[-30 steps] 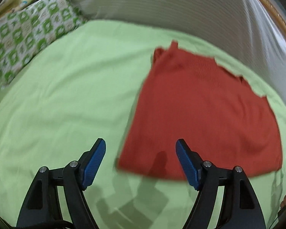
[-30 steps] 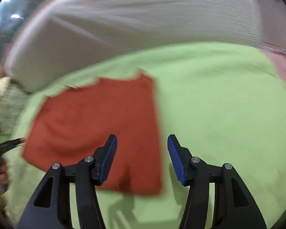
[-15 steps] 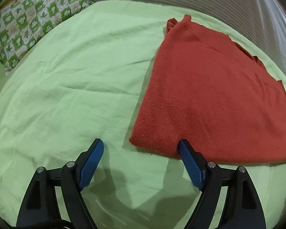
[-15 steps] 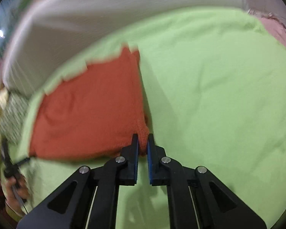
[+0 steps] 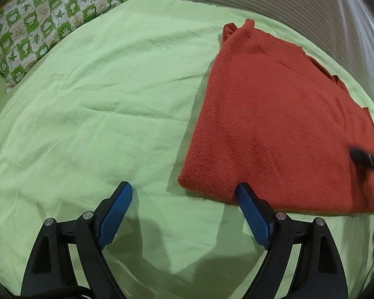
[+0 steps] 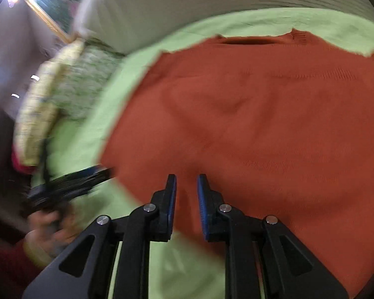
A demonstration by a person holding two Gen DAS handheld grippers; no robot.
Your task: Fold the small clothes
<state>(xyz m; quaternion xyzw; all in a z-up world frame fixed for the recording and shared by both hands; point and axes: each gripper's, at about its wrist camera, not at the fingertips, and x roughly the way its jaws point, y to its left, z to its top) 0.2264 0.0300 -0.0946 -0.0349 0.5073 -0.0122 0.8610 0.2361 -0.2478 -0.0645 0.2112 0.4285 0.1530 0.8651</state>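
The left tongs [image 5: 184, 194] stand over the bedsheet [image 5: 99, 114], jaws wide apart — the near left corner of the folded sweater [image 5: 281, 124] lies between them, close by the right finger. The rest of the sweater spreads ahead and to the right of these tongs, flat on the sheet. A pillow [image 5: 42, 27] lies far ahead to their left, at the sheet's edge, and a striped cover [image 5: 261, 0] runs behind the sweater. The right tongs [image 6: 186, 186] hang over the sweater's near edge — sheet below them, pillow off to their left.
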